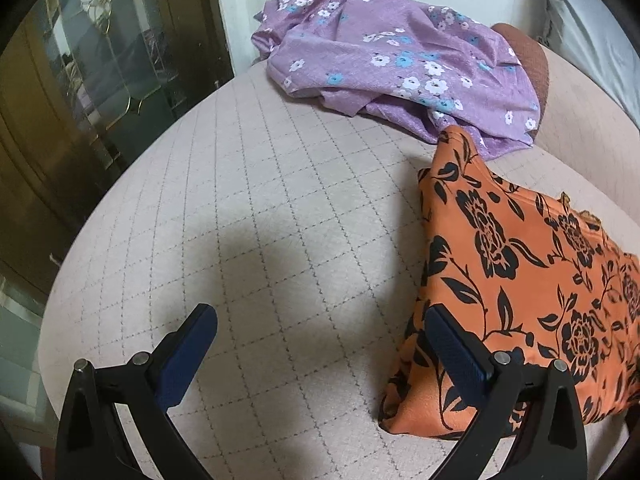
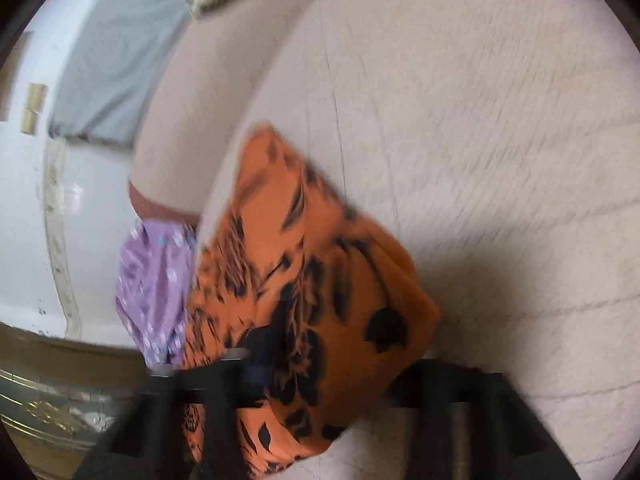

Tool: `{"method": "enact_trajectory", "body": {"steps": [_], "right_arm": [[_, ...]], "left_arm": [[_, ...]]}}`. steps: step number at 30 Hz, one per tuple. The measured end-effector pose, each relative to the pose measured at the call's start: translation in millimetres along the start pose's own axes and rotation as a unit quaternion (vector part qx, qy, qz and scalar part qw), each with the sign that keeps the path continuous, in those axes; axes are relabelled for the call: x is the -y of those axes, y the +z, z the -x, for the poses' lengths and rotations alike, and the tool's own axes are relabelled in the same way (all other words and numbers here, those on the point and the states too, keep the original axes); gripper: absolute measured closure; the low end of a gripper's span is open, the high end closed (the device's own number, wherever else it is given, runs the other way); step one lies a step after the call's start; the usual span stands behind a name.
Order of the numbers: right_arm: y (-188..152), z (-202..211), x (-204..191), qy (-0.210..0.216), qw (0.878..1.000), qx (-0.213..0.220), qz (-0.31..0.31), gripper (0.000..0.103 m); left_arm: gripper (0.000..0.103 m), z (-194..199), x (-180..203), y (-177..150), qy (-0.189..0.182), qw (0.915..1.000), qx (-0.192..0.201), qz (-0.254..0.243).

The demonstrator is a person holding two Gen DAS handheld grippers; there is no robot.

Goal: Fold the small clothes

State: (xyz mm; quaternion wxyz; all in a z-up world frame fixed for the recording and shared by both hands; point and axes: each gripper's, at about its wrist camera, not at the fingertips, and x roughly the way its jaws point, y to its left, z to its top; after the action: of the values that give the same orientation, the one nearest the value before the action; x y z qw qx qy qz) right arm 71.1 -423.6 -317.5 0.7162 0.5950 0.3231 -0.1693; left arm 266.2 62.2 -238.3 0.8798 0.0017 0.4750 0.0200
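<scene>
An orange cloth with black flowers (image 1: 520, 264) lies bunched and partly raised on the right of a quilted beige bed (image 1: 260, 200). My left gripper (image 1: 324, 344) hangs open above the bed, nothing between its blue pads; its right finger (image 1: 460, 356) is at the cloth's left edge. In the blurred right wrist view the orange cloth (image 2: 320, 280) is gathered into my right gripper (image 2: 320, 376), which looks shut on it; the fingertips are hidden under the fabric. A crumpled purple garment with white and blue flowers (image 1: 392, 60) lies at the back, also visible as a purple garment (image 2: 156, 280).
A brown cushion (image 1: 532, 60) sits under the purple garment, with a grey pillow (image 1: 592, 32) behind it. A dark cabinet with glass doors (image 1: 80, 80) stands past the bed's left edge. Bare quilt (image 2: 480, 120) spreads to the right of the orange cloth.
</scene>
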Motion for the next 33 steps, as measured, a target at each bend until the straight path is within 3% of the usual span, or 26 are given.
{"method": "enact_trajectory", "body": {"steps": [4, 7, 12, 15, 19, 21, 23, 24, 26, 29, 31, 33], "right_arm": [[-9, 6, -24, -0.009, 1.0, 0.006, 0.013, 0.079], [-28, 15, -74, 0.007, 0.997, 0.008, 0.079, 0.081], [-90, 16, -169, 0.046, 0.984, -0.012, 0.17, 0.081], [-148, -5, -214, 0.061, 0.975, -0.047, 0.207, 0.081], [-220, -52, -239, 0.06, 0.964, -0.102, 0.237, 0.081], [-255, -93, -239, 0.032, 0.954, -0.161, 0.252, 0.076], [-273, -123, -232, 0.022, 0.946, -0.208, 0.249, 0.064], [-276, -128, -225, 0.031, 0.946, -0.214, 0.242, 0.062], [-266, -116, -218, 0.081, 0.947, -0.21, 0.229, 0.04], [-242, -86, -215, 0.131, 0.938, -0.211, 0.241, 0.035], [-216, -54, -215, 0.133, 0.937, -0.155, 0.283, 0.035], [-189, -26, -204, 0.109, 0.939, -0.089, 0.315, 0.035]], "left_arm": [[0.0, 4, -8, 0, -0.008, 0.9999, 0.003, 0.01], [0.0, 8, -19, 0, 0.005, 0.9998, 0.008, 0.015], [0.0, 12, -55, 4, 0.01, 0.9981, 0.006, 0.06], [0.0, 14, -80, 5, 0.018, 0.9959, 0.008, 0.088], [0.0, 12, -104, 3, 0.023, 0.9936, 0.005, 0.111], [0.0, 10, -114, 1, 0.026, 0.9926, 0.001, 0.119], [0.0, 9, -118, 0, 0.028, 0.9922, -0.001, 0.121], [0.0, 9, -119, 1, 0.029, 0.9923, 0.0, 0.12], [0.0, 10, -116, 3, 0.025, 0.993, 0.006, 0.116], [0.0, 16, -106, 5, 0.01, 0.9941, 0.017, 0.106], [0.0, 21, -94, 6, -0.019, 0.9948, 0.028, 0.096], [0.0, 29, -78, 7, -0.044, 0.9951, 0.044, 0.077]]}}
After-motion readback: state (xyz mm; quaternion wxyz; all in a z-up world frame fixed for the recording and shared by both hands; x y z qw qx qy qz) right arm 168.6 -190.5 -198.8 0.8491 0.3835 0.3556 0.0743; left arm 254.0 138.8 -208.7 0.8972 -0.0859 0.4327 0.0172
